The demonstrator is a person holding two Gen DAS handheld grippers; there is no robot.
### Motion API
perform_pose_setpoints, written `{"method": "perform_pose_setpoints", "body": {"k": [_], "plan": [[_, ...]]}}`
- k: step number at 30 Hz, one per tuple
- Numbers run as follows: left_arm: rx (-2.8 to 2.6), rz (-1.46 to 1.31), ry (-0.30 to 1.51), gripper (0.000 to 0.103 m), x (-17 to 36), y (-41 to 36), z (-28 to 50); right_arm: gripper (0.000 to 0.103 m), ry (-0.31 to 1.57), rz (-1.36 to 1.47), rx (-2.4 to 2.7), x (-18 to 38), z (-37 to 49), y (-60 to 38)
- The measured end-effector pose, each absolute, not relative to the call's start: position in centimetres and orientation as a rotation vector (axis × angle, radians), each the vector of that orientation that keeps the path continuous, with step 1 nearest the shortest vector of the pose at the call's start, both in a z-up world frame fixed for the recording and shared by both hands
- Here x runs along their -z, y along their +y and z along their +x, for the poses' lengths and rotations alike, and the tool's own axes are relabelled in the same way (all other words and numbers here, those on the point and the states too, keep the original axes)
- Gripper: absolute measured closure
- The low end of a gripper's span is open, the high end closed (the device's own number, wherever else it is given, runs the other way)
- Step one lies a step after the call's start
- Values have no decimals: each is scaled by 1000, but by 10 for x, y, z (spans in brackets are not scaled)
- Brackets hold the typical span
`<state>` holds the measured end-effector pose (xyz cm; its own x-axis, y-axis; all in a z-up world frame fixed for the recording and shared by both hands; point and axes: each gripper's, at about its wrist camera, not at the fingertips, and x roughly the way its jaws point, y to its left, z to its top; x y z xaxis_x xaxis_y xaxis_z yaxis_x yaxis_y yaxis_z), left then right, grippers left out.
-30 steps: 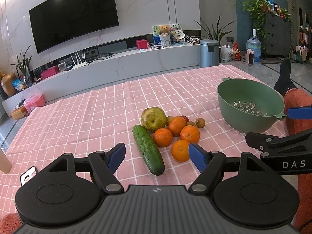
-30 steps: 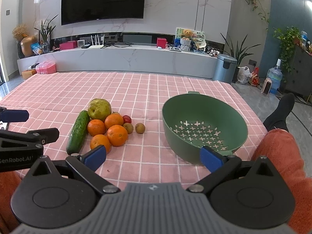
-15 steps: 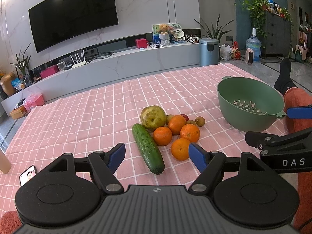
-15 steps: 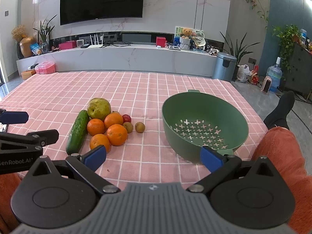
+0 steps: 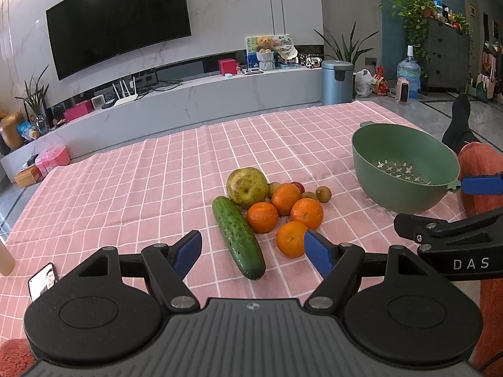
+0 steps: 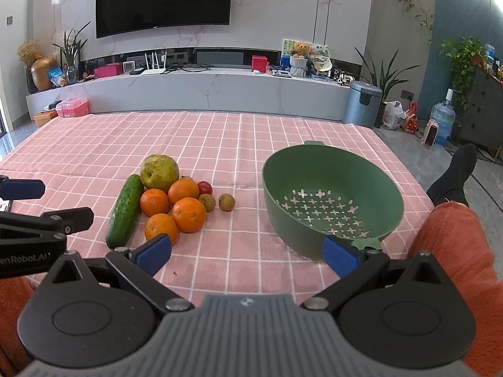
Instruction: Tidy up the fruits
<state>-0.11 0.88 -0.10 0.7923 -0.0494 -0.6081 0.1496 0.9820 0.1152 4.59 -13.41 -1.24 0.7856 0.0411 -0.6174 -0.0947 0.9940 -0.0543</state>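
Observation:
A pile of fruit lies on the pink checked tablecloth (image 5: pixel 125 194): a green cucumber (image 5: pixel 238 236), a yellow-green pear (image 5: pixel 247 187), several oranges (image 5: pixel 291 238), two small brown fruits (image 5: pixel 323 193) and a small red one (image 6: pixel 204 187). An empty green colander bowl (image 5: pixel 405 169) stands to the right. My left gripper (image 5: pixel 253 253) is open and empty, just short of the cucumber's near end. My right gripper (image 6: pixel 246 253) is open and empty, between the fruit pile (image 6: pixel 169 201) and the bowl (image 6: pixel 333 201).
A phone (image 5: pixel 42 282) lies on the cloth at the near left. The person's orange-clad leg (image 6: pixel 452 251) is at the right of the table. A TV console and a bin (image 6: pixel 361 103) stand beyond the table's far edge.
Both grippers have drifted slightly; the fruit sits a little higher in the left view. Nothing was taken hold of and the jaws stay open.

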Motion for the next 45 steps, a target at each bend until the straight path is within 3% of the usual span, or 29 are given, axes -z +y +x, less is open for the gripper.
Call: {"method": "perform_pose_setpoints", "body": {"k": [12, 18, 19, 22, 25, 35, 41, 45], "plan": [[100, 21, 733, 20, 4, 37, 42, 4, 587, -10, -234, 23, 87, -131], [101, -81, 828, 35, 21, 52, 75, 5, 622, -64, -296, 34, 124, -117], [94, -97, 849, 40, 26, 53, 81, 8, 624, -64, -297, 35, 128, -117], [99, -135, 909, 40, 40, 58, 95, 25, 639, -56, -313, 39, 143, -118], [95, -179, 949, 40, 51, 63, 108, 35, 659, -39, -343, 43, 157, -117], [128, -172, 1019, 42, 70, 60, 137, 40, 687, -20, -435, 55, 186, -102], [153, -182, 1032, 55, 75, 64, 141, 43, 692, -38, -475, 57, 210, -88], [143, -211, 1028, 59, 71, 73, 138, 43, 700, -51, -499, 62, 219, -79]]}}
